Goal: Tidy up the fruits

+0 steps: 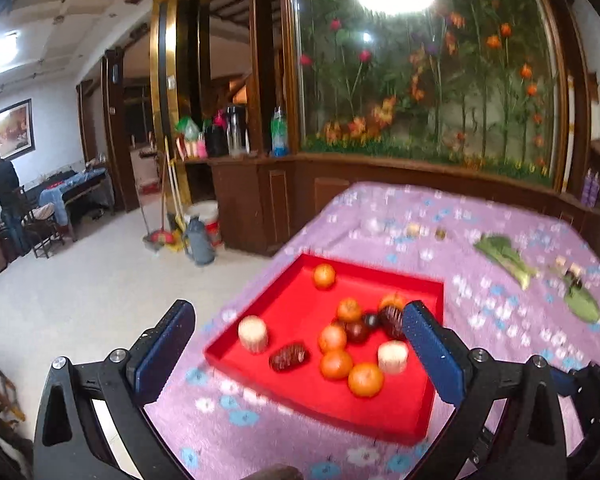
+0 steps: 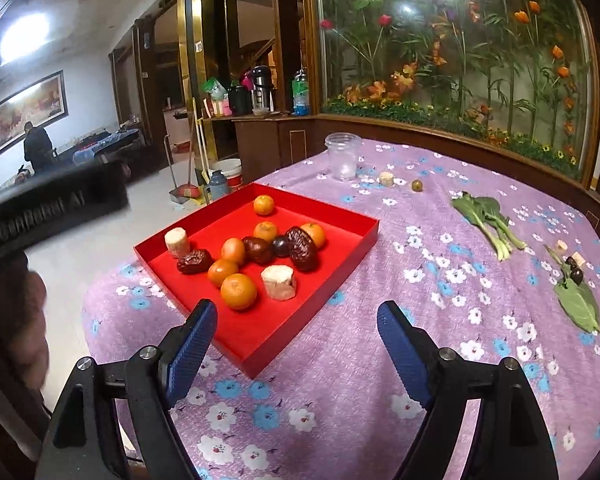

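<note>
A red tray [image 2: 352, 254] [image 1: 380, 420] lies on the purple flowered tablecloth [image 2: 340, 400]. In it are several oranges [image 2: 238, 291] [image 1: 365, 379], dark red dates [image 2: 301, 248] [image 1: 289, 357], a dark plum [image 2: 281, 245] and two pale banana pieces [image 2: 279, 282] [image 1: 253, 333]. My left gripper [image 1: 298, 320] hangs wide open above the tray's near side, nothing between its fingers. My right gripper [image 2: 298, 318] stands open over the tray's near corner, empty too. Farther right on the cloth lie a small pale piece [image 2: 386, 178], a small round greenish fruit [image 2: 416, 185] and dark cherries [image 2: 576, 274].
A clear plastic cup [image 2: 342, 156] stands at the table's far side. A leafy green [image 2: 486, 216] and a single leaf [image 2: 580, 306] lie at the right. A glass flower display [image 2: 460, 60] backs the table. Left is open floor with a broom, bucket and a distant person [image 2: 38, 146].
</note>
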The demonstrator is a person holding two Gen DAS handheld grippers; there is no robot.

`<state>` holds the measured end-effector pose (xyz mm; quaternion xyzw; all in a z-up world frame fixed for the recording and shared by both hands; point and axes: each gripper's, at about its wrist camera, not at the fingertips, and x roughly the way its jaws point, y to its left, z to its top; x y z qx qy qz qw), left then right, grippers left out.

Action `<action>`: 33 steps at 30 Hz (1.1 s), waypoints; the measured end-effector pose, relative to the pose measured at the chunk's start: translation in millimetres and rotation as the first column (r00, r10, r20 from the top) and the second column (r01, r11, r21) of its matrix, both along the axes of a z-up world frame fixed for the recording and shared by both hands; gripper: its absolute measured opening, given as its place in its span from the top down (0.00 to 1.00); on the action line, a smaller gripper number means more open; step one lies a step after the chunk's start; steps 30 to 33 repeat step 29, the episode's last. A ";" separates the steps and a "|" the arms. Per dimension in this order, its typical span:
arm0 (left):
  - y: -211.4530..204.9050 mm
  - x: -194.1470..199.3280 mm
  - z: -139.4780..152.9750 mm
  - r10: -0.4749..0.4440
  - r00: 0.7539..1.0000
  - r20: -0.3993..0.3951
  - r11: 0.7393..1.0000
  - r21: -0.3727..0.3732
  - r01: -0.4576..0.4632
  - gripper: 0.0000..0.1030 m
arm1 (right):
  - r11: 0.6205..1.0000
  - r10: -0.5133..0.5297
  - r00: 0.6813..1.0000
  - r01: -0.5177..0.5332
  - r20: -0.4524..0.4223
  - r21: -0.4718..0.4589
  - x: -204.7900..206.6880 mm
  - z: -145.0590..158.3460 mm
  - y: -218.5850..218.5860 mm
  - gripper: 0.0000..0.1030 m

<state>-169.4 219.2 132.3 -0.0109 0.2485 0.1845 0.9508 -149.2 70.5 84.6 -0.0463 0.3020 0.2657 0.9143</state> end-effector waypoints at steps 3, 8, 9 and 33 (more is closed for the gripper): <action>-2.2 2.1 -12.9 0.012 0.998 -0.062 1.000 0.003 -0.012 0.00 | 1.000 -0.007 1.000 0.007 -0.022 0.002 -0.8 -5.0 1.8 0.16; -1.1 -1.5 -21.8 0.004 0.996 -0.091 1.000 -0.020 -0.005 0.00 | 1.000 -0.002 0.999 0.002 -0.033 -0.007 -4.5 -8.9 7.5 0.15; -1.1 -2.0 -23.0 0.001 0.995 -0.095 1.000 -0.024 -0.003 0.00 | 1.000 0.001 0.999 -0.002 -0.032 -0.011 -5.4 -9.0 9.0 0.14; 37.7 -3.7 -23.6 0.044 0.993 -0.105 0.997 -0.059 -0.050 0.00 | 0.994 0.085 0.995 -0.088 -0.048 -0.068 9.7 -7.9 65.7 0.12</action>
